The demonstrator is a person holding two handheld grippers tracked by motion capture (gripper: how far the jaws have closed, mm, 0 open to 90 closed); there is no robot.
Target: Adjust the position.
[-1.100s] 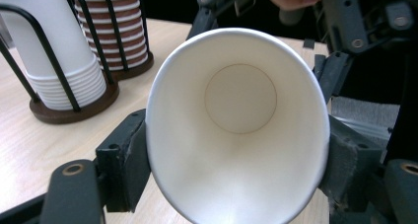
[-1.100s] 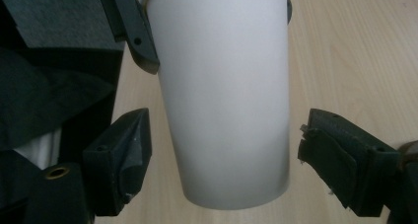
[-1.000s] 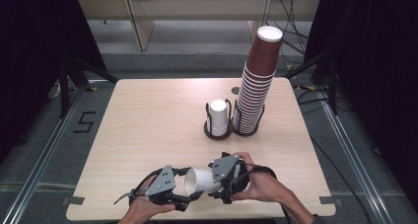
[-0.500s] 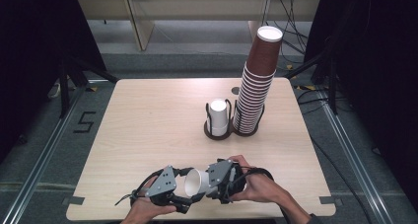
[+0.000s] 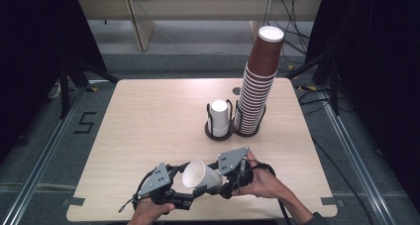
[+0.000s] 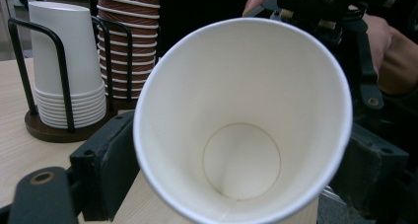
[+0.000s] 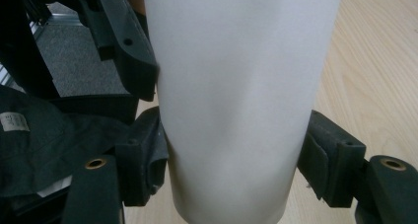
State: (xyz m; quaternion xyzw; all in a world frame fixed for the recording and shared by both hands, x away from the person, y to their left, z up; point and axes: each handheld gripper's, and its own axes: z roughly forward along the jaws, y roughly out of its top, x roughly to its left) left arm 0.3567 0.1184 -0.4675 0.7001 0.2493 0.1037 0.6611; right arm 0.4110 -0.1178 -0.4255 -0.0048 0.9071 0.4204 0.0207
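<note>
Near the front edge of the counter (image 5: 148,121), a white cup (image 5: 200,175) lies tipped between the two claws, its open mouth turned toward the left claw (image 5: 185,197) and its narrow base end toward the right claw (image 5: 223,183). The right claw pinches the cup's side, both pads pressed against its wall, while the left claw's jaws have just been spreading and stand apart either side of the rim without pressing it. Farther back stand a short white stack (image 5: 219,117) in a wire holder and, just beside it, a tall brown stack (image 5: 257,86).
</note>
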